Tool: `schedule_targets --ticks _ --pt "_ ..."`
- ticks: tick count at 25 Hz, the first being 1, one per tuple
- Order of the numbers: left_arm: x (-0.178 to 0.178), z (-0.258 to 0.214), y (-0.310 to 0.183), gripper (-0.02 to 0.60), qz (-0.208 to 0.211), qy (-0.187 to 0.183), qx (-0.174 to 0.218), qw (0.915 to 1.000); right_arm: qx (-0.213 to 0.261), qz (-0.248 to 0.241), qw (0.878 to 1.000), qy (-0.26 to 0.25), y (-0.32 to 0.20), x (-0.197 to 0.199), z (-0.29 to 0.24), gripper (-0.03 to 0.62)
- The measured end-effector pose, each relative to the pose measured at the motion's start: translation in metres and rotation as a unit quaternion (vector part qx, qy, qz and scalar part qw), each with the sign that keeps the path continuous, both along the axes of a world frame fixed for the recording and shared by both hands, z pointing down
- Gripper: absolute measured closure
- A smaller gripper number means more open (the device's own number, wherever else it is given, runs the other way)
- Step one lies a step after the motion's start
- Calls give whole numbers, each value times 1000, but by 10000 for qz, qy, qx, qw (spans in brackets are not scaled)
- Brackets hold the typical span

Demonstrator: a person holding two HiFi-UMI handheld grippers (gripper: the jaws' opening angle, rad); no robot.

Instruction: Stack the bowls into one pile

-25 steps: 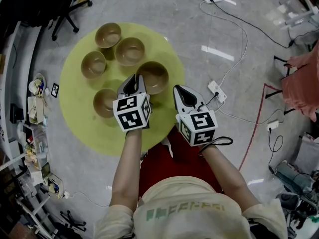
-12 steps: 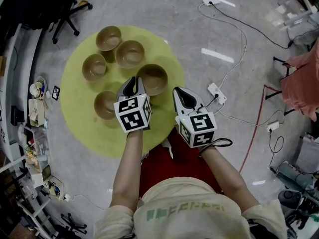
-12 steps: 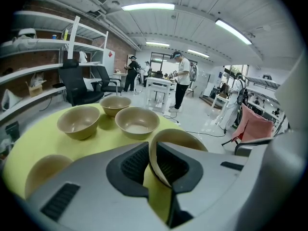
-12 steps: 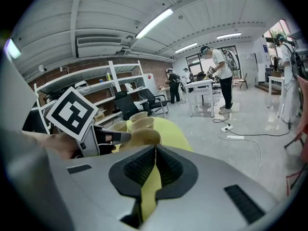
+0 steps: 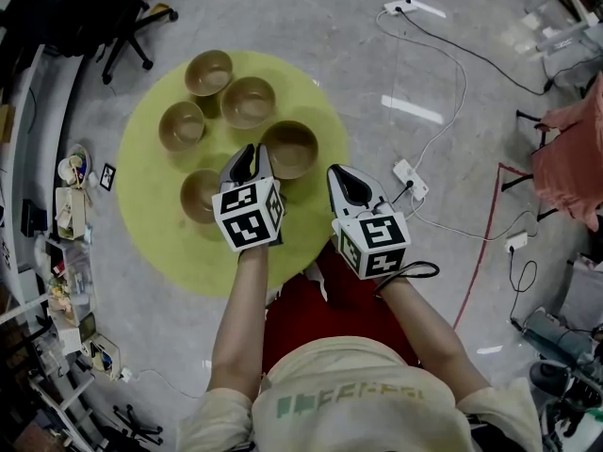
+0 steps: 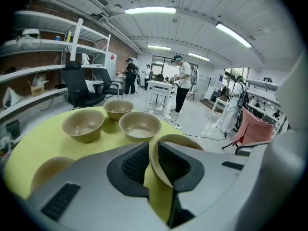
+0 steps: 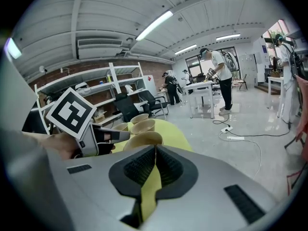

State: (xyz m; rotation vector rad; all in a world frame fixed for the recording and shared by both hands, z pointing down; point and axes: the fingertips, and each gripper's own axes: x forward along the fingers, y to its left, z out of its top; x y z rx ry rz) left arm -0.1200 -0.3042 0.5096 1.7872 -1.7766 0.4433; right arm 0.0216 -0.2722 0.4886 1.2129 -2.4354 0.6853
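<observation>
Five tan bowls stand apart on the round yellow table [image 5: 170, 252]: a far bowl [image 5: 209, 72], a second bowl [image 5: 248, 101], a left bowl [image 5: 181, 125], a near-left bowl [image 5: 200, 194] and the nearest bowl [image 5: 288, 149]. My left gripper [image 5: 254, 153] hovers just left of the nearest bowl's rim. In the left gripper view its jaws [image 6: 150, 146] stand a narrow slit apart, and the nearest bowl [image 6: 180, 139] shows through and behind them, not held. My right gripper [image 5: 341, 169] is off the table's right edge, shut and empty [image 7: 155, 148].
A black office chair [image 5: 122, 17] stands beyond the table. White cables and a power strip [image 5: 408, 172] lie on the floor to the right. Cluttered shelving [image 5: 71, 205] runs along the left. A pink cloth [image 5: 570, 158] hangs at the far right. People [image 6: 183, 81] stand in the distance.
The left gripper has drifted slightly to the left. The bowls and the right gripper keep their places.
</observation>
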Motion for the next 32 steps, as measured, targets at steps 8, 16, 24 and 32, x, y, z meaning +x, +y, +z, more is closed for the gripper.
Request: schedule_targets --ticks 8,16,24,32 --pt "0 -19 10 515 53 242 221 9994 186 26 9998 -33 8 1 -15 557" --pt "-1 -44 23 537 179 429 554 9974 324 102 9994 -55 19 1 -29 557" --pt "2 -66 44 552 338 467 835 9948 570 192 9981 -102 29 6 -48 557" --pt "0 -87 68 558 431 500 1009 9927 714 324 9969 -98 47 8 -70 557"
